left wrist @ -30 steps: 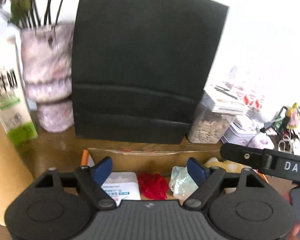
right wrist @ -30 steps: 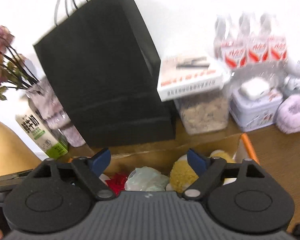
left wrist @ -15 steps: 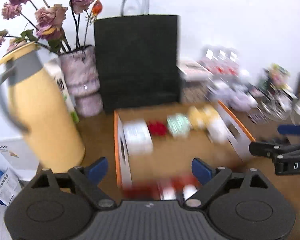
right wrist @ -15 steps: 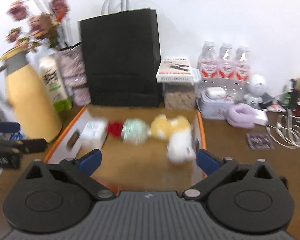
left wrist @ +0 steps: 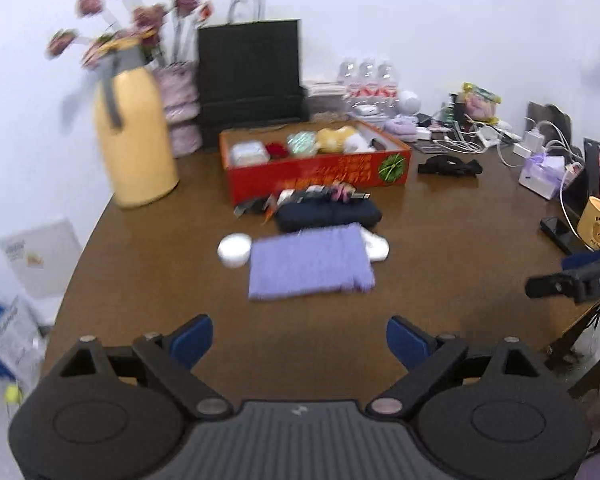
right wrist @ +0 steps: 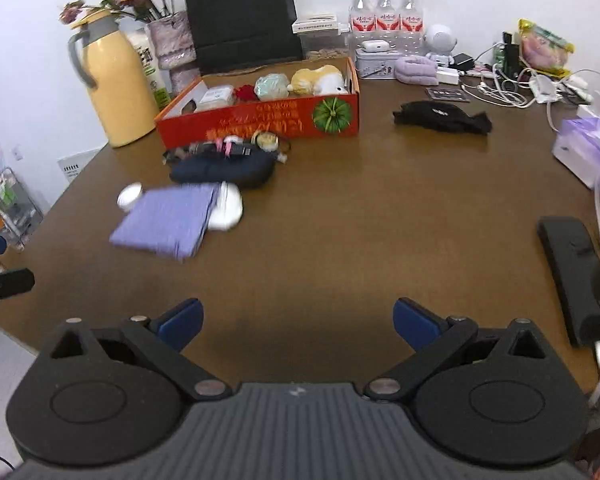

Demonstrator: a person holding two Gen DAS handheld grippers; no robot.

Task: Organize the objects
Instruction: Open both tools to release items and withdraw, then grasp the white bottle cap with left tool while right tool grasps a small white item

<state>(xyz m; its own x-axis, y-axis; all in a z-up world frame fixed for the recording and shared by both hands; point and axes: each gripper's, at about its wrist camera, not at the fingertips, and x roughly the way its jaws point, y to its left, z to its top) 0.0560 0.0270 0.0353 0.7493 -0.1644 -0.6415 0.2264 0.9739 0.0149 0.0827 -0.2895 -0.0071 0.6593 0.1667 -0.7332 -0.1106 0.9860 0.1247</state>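
Grippers pulled back from red box (right wrist: 260,120) | both jaws wide, empty | purple cloth (left wrist: 310,262) now visible

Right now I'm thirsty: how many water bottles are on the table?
3, side by side at the back against the wall: left, middle, right, right of the black bag. Others may be hidden.
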